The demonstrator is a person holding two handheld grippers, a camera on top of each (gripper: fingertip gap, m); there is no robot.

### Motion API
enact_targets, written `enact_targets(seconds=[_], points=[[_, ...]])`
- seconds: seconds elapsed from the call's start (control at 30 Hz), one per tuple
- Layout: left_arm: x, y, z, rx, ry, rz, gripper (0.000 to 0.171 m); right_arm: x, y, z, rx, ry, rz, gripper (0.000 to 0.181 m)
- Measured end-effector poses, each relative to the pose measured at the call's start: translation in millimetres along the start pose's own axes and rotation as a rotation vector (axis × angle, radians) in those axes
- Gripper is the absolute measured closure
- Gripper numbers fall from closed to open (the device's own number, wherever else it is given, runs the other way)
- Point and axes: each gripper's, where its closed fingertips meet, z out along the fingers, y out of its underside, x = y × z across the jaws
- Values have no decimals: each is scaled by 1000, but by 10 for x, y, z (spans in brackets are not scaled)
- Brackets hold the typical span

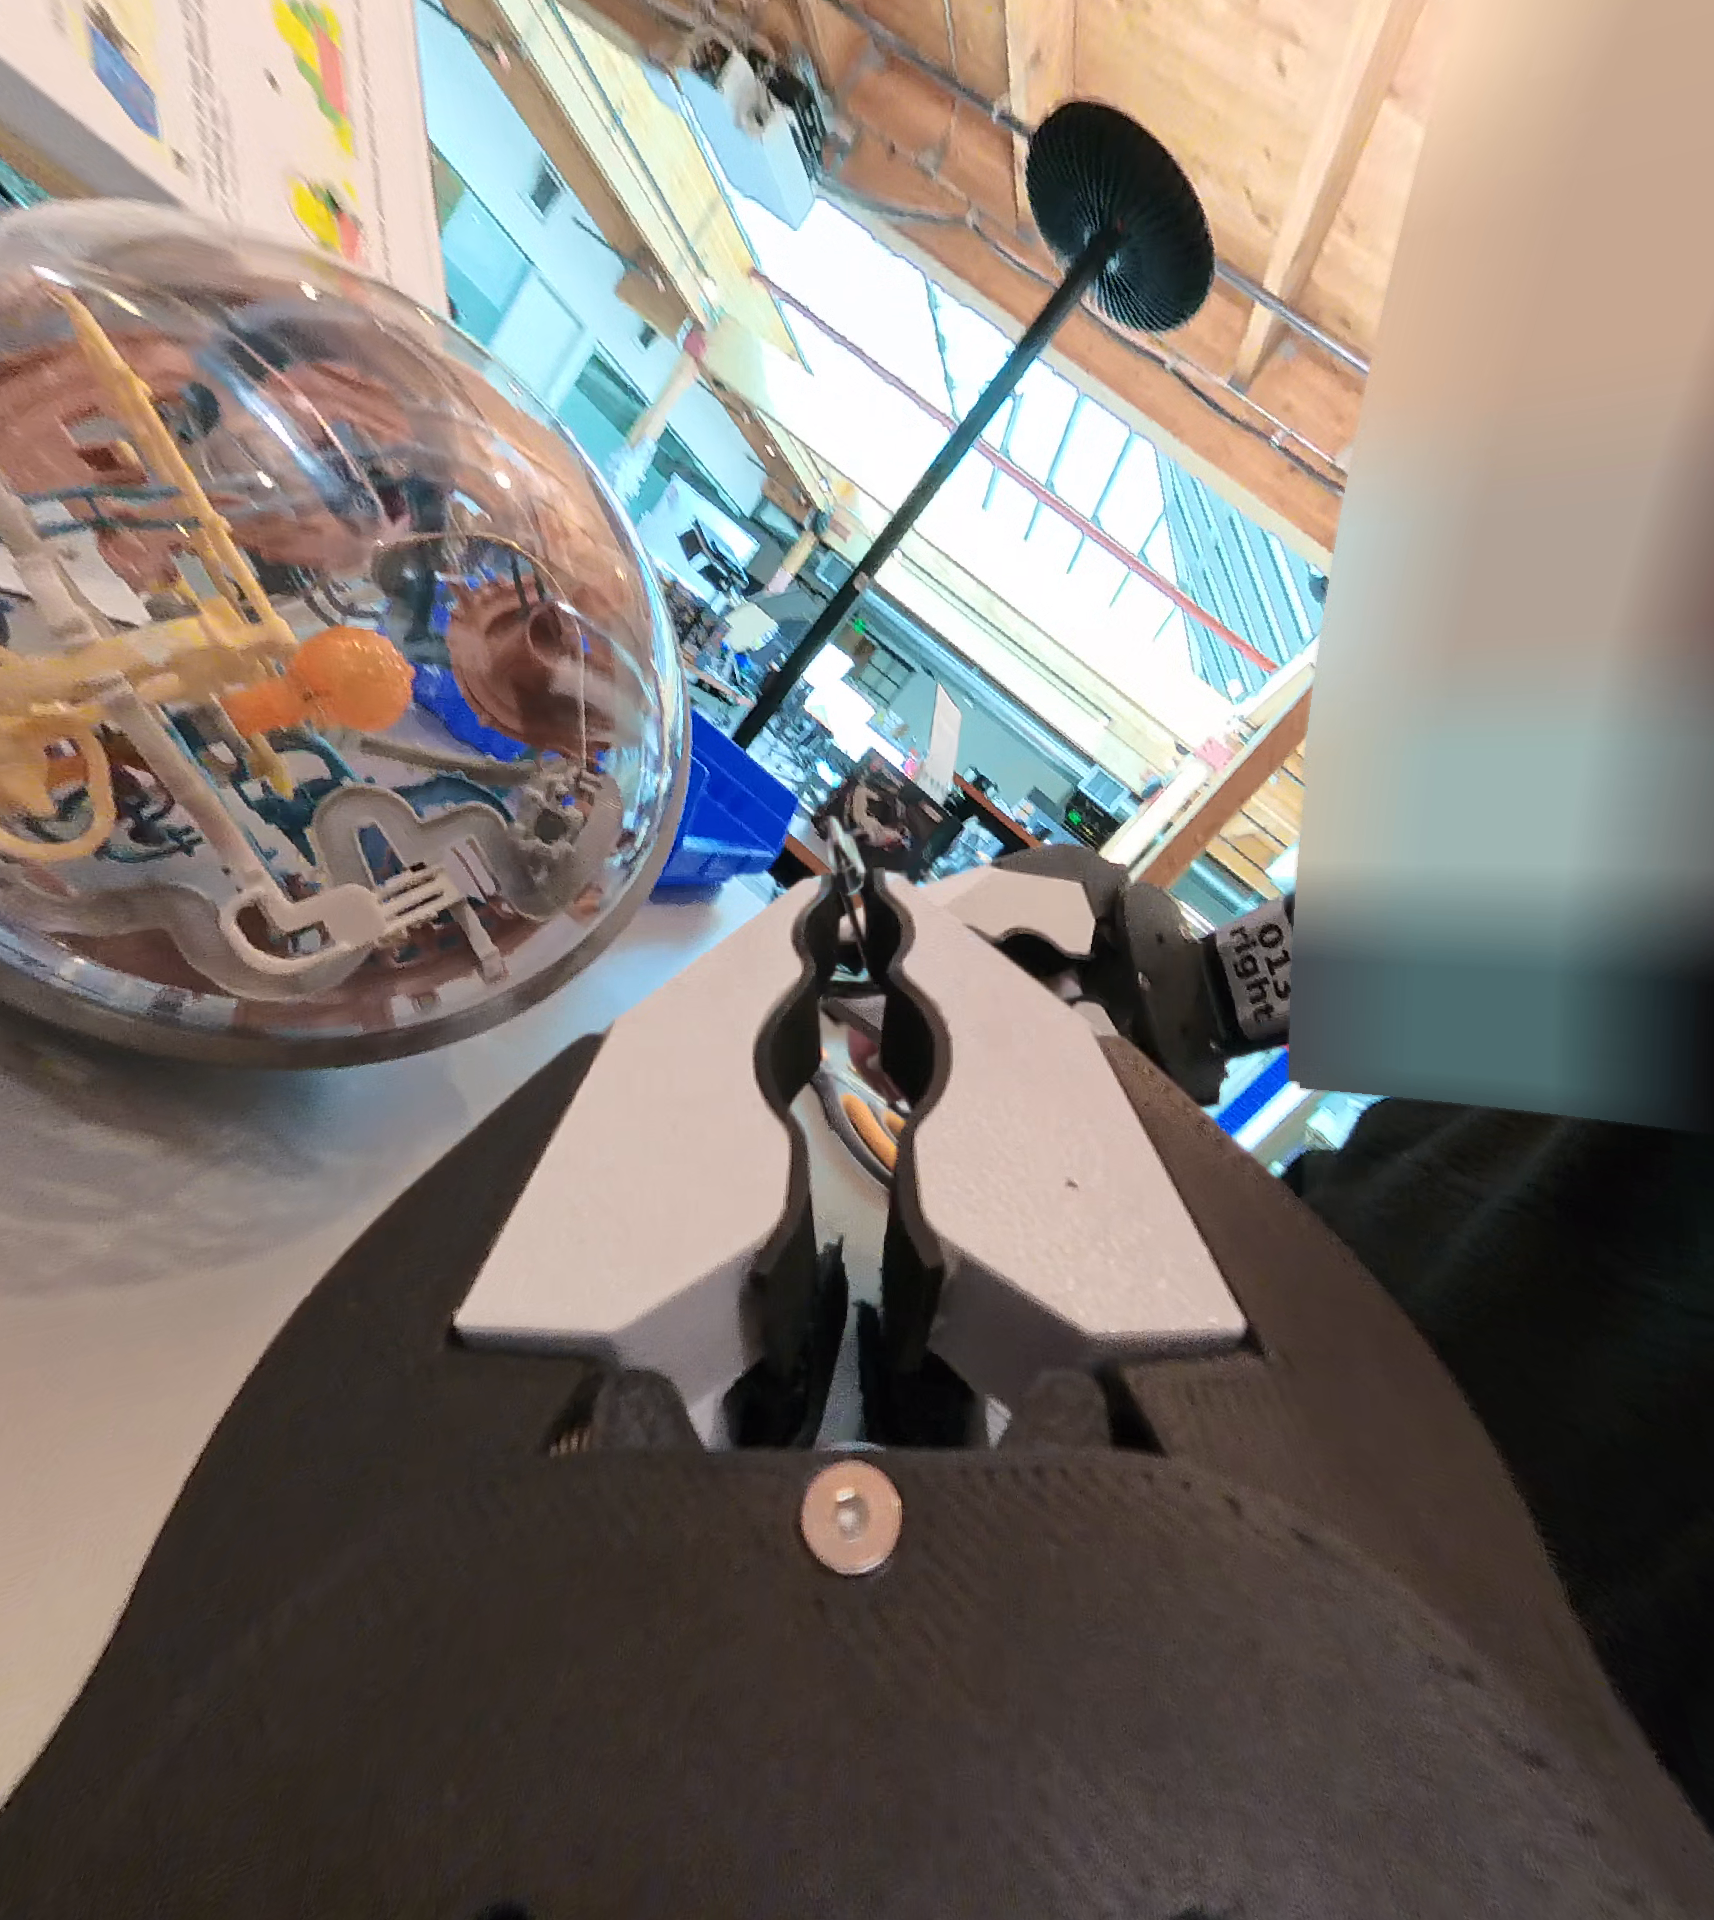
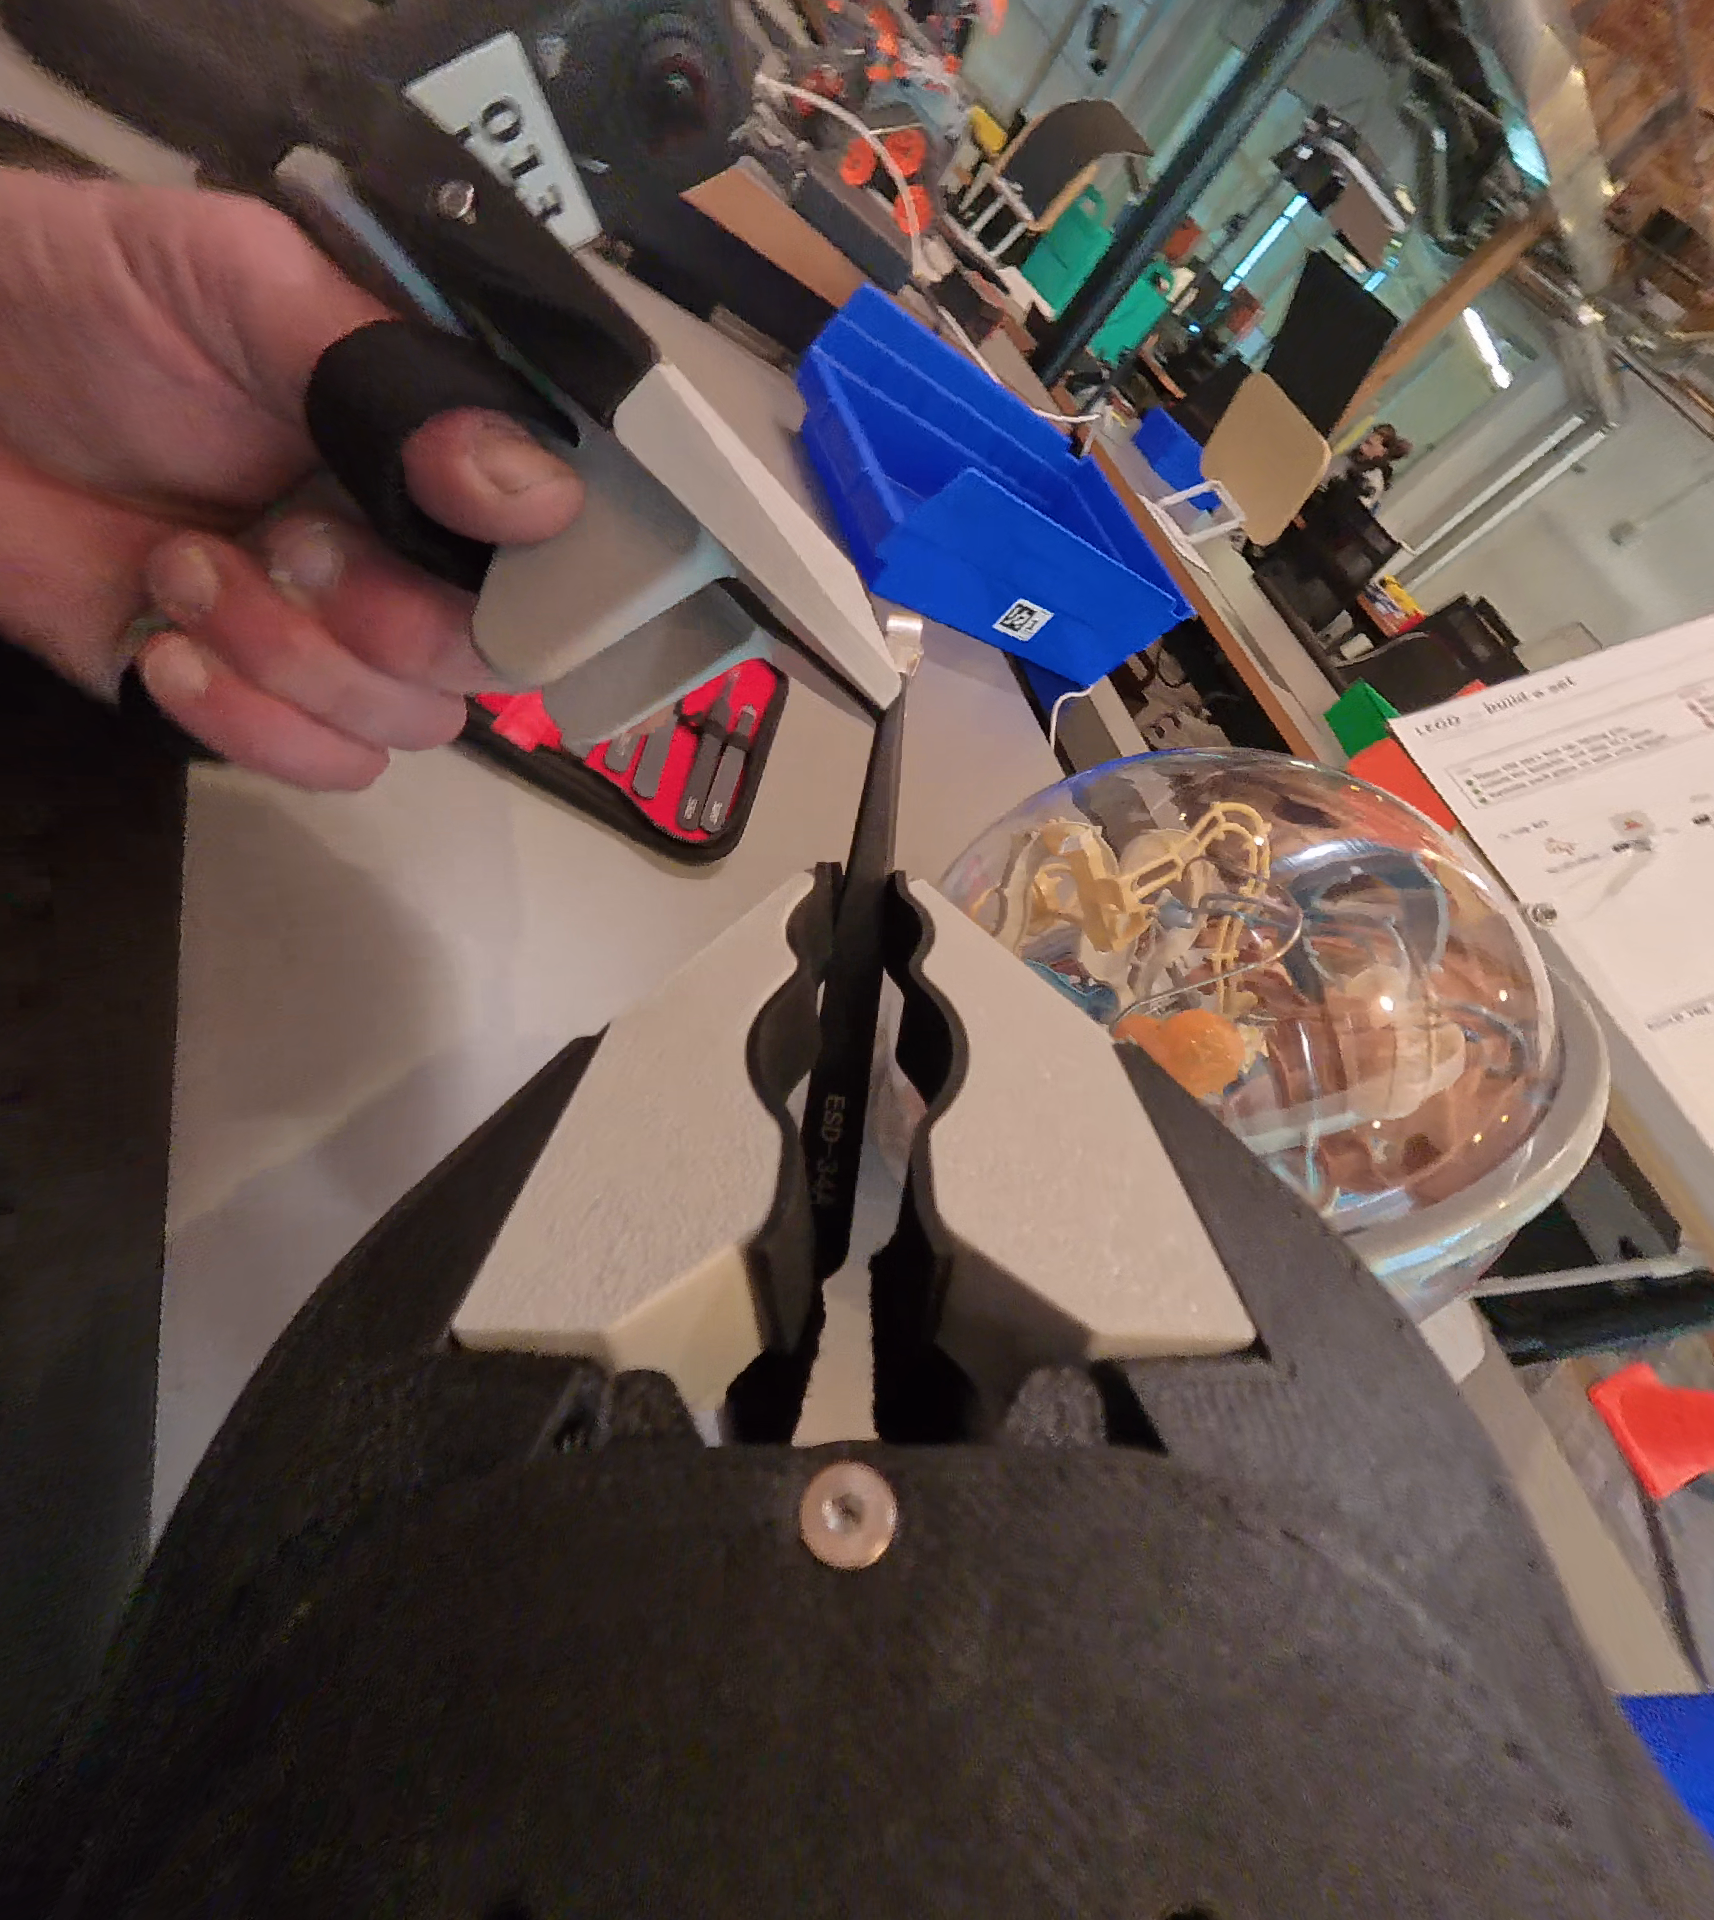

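Fingers of the right gripper [image 2: 858, 914] are clenched on a pair of black tweezers [image 2: 848, 1039], which runs up between the scalloped pads and out past the tips. The silver tip of the tweezers [image 2: 903, 642] meets the left gripper [image 2: 884, 686], whose fingers are pinched together on it, so the tool is gripped at both ends and hangs in the air above the grey desk [image 2: 365, 987]. In the left wrist view the left gripper's own fingers [image 1: 697, 1091] sit nearly closed, with a thin metal end poking from their tips.

Just beside the tweezers stands a clear plastic sphere [image 2: 1279, 1039] with a maze of cream, brown and orange tracks inside. Behind the left gripper lies an open red-lined tool case [image 2: 645, 769] holding more tweezers, and farther back stands a blue bin [image 2: 988, 520]. A white instruction sheet [image 2: 1663, 831] lies at the right.

The left gripper holds only the very tip, so that hold looks slight: I judge that any twist or pull between the 2 grippers could slip the tip free or spring the tweezer arms. A dropped tool could knock the sphere, which might roll.

How much of the tip sits inside the left fingers is hidden, and the tweezers' rear end is buried in the right gripper's body. A blurred patch covers the right side of the left wrist view.
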Motion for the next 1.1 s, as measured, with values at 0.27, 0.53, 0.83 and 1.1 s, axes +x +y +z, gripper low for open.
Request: enact_targets(seconds=[0.27, 0.53, 0.83, 1.1], points=[[-5, -25, 20, 9, 39, 8, 170, 6, -1, 35, 85, -114, 298, 175], [106, -47, 94, -7, 123, 65, 157, -60, -106, -43, 288, -486, 808, 175], [129, -120, 139, 51, 98, 179, 168, -78, -168, -76, 354, -592, 950, 175], [189, -210, 112, 35, 3, 444, 169, -35, -295, -90, 454, -612, 1079, 175]])
